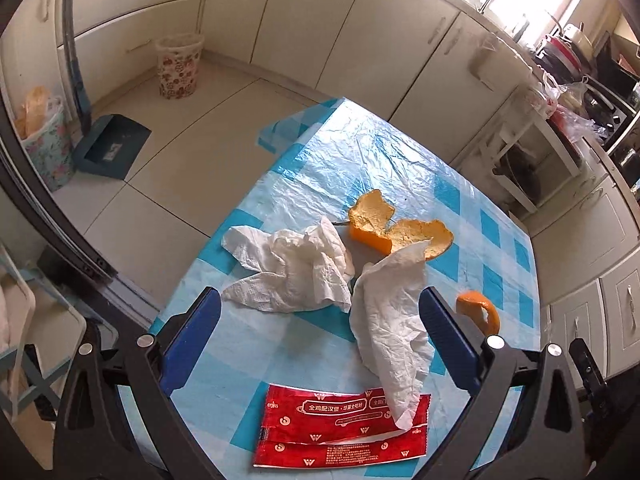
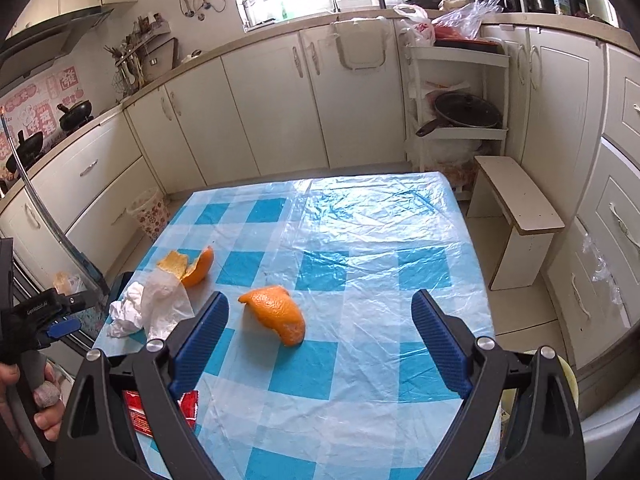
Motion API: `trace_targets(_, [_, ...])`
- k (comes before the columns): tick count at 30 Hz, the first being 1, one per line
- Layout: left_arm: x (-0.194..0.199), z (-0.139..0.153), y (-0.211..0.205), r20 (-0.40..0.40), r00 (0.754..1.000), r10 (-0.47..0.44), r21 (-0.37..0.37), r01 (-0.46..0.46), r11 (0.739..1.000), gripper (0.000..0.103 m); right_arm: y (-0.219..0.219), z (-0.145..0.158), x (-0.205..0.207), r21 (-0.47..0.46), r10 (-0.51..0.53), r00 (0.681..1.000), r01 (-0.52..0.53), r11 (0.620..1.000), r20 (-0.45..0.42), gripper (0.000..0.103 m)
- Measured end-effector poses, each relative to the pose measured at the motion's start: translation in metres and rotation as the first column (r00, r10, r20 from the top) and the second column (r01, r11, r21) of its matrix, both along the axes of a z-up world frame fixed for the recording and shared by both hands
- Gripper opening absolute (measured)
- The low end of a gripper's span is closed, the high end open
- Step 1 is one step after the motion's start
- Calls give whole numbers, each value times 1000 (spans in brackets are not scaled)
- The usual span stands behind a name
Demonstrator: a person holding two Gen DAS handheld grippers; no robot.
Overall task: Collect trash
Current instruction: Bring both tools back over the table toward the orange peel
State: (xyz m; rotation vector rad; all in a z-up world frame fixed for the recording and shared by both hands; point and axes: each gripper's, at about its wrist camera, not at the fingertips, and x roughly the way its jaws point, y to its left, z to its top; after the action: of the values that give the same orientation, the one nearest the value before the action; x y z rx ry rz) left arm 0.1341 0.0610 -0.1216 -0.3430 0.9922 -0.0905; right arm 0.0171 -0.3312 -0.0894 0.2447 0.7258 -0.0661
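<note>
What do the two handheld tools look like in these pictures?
Each tool, left and right, has two black triangular-framed arms with silver bolts and ribbed blue finger pads. In the right wrist view, the left tool's body is black with white lettering and a grey handle.

Both the left gripper and the right gripper have black plastic arms with triangular cutouts, silver round screws at the joints, and ribbed blue finger pads. White lettering marks the left gripper's black body.
</note>
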Motion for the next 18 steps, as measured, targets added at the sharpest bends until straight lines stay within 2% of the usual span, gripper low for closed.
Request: trace_targets(18, [24,-21,-2,-42,998,39,69,-36,997,95,15,-25,31,0,61,994,-62,998,-90,89])
